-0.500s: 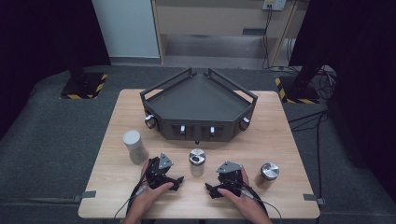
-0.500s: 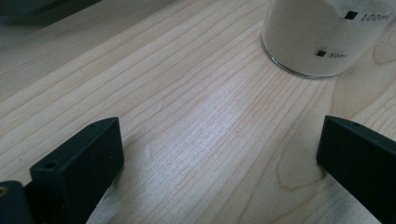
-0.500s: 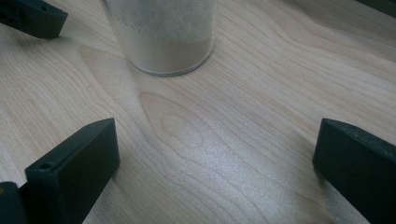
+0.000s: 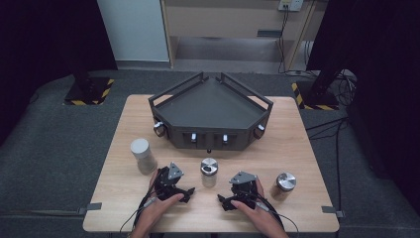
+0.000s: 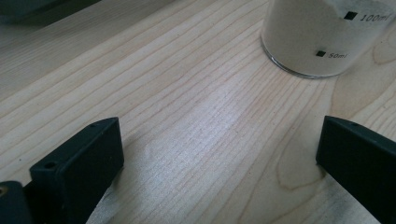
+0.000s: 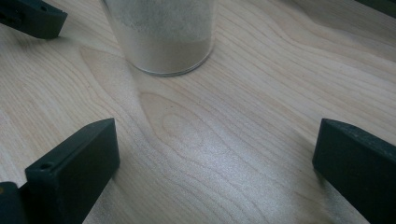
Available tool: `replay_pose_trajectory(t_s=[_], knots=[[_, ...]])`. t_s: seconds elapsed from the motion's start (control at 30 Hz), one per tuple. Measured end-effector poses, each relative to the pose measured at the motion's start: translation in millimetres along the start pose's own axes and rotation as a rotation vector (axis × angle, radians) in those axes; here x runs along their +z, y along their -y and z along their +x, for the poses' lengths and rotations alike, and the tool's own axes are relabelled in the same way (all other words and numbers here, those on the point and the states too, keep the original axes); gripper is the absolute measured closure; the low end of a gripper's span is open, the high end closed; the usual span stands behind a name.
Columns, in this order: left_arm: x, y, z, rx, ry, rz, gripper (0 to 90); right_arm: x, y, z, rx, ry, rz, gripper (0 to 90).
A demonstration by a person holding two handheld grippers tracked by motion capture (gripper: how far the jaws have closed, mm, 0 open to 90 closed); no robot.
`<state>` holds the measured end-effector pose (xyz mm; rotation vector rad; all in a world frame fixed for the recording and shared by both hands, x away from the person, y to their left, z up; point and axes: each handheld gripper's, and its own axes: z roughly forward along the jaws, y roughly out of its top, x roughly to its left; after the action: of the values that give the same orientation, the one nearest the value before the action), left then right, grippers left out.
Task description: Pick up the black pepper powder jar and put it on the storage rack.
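Note:
Three jars stand on the wooden table [image 4: 297, 148]: a taller one with a pale lid [image 4: 143, 155] at the left, a metal-lidded one [image 4: 209, 171] in the middle and another metal-lidded one [image 4: 285, 185] at the right. My left gripper [image 4: 187, 192] rests on the table just left of the middle jar, open and empty. My right gripper [image 4: 223, 201] rests just right of it, also open and empty. In the left gripper view, the gripper [image 5: 219, 144] faces a jar of pale powder [image 5: 313, 37] marked 50 ml and 100 ml. The right gripper [image 6: 215, 149] faces the same kind of jar [image 6: 163, 37].
A dark angular tray [image 4: 213, 104] with raised rails sits at the back middle of the table. One jaw of the other gripper [image 6: 30, 18] shows at the top left of the right gripper view. Bare wood lies between each pair of jaws.

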<state>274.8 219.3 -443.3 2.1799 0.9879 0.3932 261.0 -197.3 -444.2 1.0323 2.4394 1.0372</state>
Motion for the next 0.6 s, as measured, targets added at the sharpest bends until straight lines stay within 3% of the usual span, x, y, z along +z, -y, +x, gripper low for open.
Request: replay_pose_trajectory(t_s=[0.3, 0.6], knots=[[-2.3, 1.8, 1.0, -0.005, 0.000, -0.007, 1.1, 0.0, 0.0, 0.0, 0.000, 0.000, 0.000, 0.6], [-17.2, -1.5, -1.5, 0.002, 0.000, -0.028, 1.8, 0.0, 0.0, 0.0, 0.000, 0.000, 0.000, 0.6]])
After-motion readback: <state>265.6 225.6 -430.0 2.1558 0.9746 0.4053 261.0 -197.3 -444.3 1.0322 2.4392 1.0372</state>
